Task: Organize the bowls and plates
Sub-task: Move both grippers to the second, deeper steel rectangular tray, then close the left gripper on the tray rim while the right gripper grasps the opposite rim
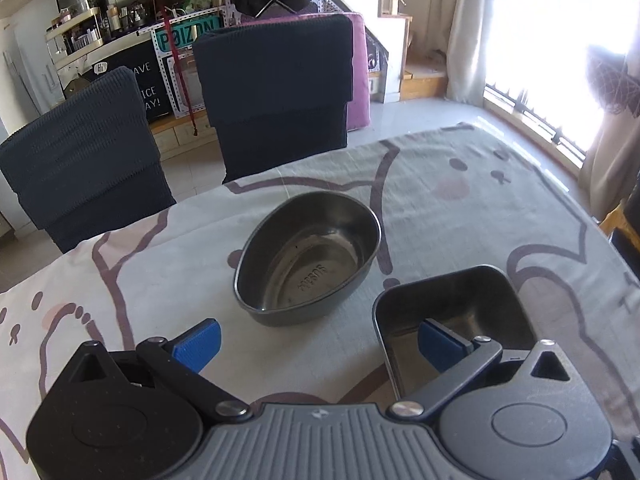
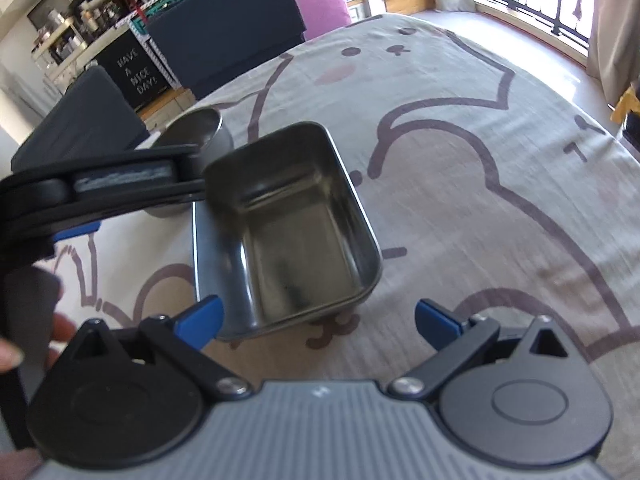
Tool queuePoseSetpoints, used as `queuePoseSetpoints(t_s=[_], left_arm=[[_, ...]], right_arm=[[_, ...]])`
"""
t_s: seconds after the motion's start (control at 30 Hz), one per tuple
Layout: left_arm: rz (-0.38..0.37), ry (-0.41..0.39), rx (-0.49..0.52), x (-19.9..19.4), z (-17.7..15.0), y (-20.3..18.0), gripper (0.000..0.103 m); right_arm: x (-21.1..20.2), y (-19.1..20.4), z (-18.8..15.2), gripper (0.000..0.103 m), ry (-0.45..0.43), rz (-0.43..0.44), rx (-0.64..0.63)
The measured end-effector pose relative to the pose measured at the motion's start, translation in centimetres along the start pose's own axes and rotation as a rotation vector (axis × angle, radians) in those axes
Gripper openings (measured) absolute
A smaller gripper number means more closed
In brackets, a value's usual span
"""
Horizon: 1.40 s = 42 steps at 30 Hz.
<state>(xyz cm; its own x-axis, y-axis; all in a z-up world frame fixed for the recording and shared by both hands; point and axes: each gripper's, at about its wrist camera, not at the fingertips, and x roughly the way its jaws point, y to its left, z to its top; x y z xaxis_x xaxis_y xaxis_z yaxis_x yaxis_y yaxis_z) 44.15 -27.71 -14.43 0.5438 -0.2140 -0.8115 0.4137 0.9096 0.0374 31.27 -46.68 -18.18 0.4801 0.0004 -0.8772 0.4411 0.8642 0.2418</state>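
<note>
An oval metal bowl (image 1: 308, 256) stands empty on the cartoon-print tablecloth (image 1: 460, 208), straight ahead of my left gripper (image 1: 320, 344). That gripper is open, its right blue pad (image 1: 442, 344) hanging over the near left corner of a rectangular metal container (image 1: 452, 312). Nothing is held between the pads. In the right wrist view the same rectangular container (image 2: 296, 232) lies just ahead and left of my open right gripper (image 2: 319, 318). The left gripper (image 2: 136, 210) crosses in from the left, half hiding the oval bowl (image 2: 200, 128).
Two dark fabric-covered chairs (image 1: 276, 92) (image 1: 84, 160) stand at the table's far edge. A person's fingers (image 2: 24, 344) show at the lower left. Bare tablecloth (image 2: 500, 160) stretches to the right, towards a bright window (image 1: 560, 40). Cluttered shelves (image 1: 100, 20) stand at the back.
</note>
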Motion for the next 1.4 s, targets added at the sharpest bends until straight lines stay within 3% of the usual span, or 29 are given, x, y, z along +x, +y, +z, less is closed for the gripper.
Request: queuePoseSetpoints(t_s=[0.23,0.53,0.83,1.03,1.1,1.2,1.3,1.4], left_arm=[[0.072,-0.006,0.093,1.7,0.2,-1.3,0.103],[0.117,0.012,0.131,1.0,-0.8,0.0,0.103],[0.087,0.058,0.096,-1.4,-4.2,3.0,0.103],[-0.006,0.118,-0.021,-2.4,-6.6,4.6,0.101],[-0.023,0.113,-0.048,-2.7,-7.0,5.0,0.090],[-0.062,0.112,-0.075,-2.8,-6.9,5.3,0.080],[-0.090,0.105,-0.068,-3.0,-6.8,4.9,0.067],[-0.130,0.114,-0.079,-3.0,-6.8,4.8,0.052]], right_arm=[[0.0,-0.5,-0.4,0.103,0.005,-0.010,-0.051],[-0.2,-0.6,-1.5,0.103,-0.008,-0.118,-0.290],[-0.3,-3.4,-0.3,0.102,-0.002,-0.125,-0.177],[-0.7,-4.9,0.8,0.074,-0.011,0.013,0.014],[-0.9,-4.8,1.2,0.055,-0.022,0.052,0.037],[-1.1,-4.2,1.4,0.035,-0.017,0.076,0.015],[-1.5,-3.4,1.4,0.024,-0.024,0.071,-0.018],[-2.1,-3.0,1.4,0.020,-0.034,0.075,-0.033]])
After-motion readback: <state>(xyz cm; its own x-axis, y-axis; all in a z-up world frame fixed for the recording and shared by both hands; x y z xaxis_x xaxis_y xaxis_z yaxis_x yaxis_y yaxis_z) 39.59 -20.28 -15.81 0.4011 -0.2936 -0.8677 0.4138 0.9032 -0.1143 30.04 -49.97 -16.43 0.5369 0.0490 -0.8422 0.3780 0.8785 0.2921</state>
